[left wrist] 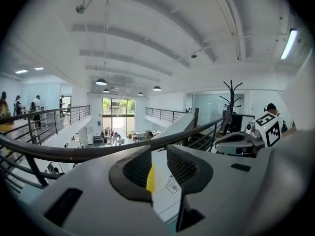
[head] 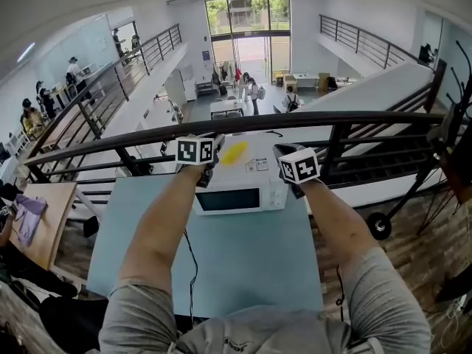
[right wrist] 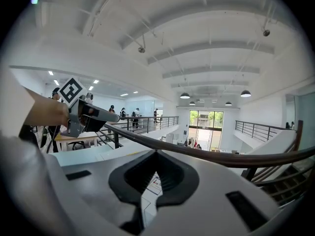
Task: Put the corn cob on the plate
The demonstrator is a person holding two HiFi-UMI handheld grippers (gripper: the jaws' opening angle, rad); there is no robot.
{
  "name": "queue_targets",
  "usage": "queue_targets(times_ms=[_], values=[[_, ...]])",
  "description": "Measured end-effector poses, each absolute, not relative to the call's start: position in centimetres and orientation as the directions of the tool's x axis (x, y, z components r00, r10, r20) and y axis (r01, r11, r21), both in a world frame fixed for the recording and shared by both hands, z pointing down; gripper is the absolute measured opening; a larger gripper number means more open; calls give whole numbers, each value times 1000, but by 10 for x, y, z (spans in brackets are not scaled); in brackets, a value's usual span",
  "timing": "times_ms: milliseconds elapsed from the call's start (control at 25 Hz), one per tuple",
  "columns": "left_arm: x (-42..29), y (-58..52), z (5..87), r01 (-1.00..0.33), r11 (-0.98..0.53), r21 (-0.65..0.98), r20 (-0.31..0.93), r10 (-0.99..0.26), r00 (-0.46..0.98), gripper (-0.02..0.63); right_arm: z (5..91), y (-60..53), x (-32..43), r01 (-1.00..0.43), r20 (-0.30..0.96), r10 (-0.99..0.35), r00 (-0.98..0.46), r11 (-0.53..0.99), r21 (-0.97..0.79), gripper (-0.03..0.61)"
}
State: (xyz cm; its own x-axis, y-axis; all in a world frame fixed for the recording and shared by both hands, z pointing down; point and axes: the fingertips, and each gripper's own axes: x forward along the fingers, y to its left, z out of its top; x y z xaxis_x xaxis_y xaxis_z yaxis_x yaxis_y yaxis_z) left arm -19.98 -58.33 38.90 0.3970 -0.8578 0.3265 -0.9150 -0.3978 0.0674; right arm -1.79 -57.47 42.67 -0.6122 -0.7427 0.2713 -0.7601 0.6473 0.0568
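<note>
- My left gripper (left wrist: 158,168) grasps the yellow corn cob (head: 234,152) over the white microwave oven (head: 240,195).
- My right gripper (right wrist: 156,154) is clenched, nothing between its jaws.

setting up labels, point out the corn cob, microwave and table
corn cob (head: 234,152), head view, middle of the yellow cob
microwave (head: 227,200), head view, its dark door window
table (head: 251,264), head view, bare top

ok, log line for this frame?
left gripper: shut on corn cob | right gripper: shut, empty | both over microwave | plate: not in view
</note>
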Motion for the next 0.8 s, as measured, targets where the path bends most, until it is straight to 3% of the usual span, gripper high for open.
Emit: queue_targets(times_ms=[240, 800], values=[[-197, -540, 352, -896, -433, 100, 157, -882, 444, 18, 403, -563, -21, -759, 246, -745, -621, 649, 50, 6], [-203, -430, 338, -899, -437, 36, 71, -896, 439, 17, 357, -516, -20, -725, 155, -716, -681, 689, -1, 6]])
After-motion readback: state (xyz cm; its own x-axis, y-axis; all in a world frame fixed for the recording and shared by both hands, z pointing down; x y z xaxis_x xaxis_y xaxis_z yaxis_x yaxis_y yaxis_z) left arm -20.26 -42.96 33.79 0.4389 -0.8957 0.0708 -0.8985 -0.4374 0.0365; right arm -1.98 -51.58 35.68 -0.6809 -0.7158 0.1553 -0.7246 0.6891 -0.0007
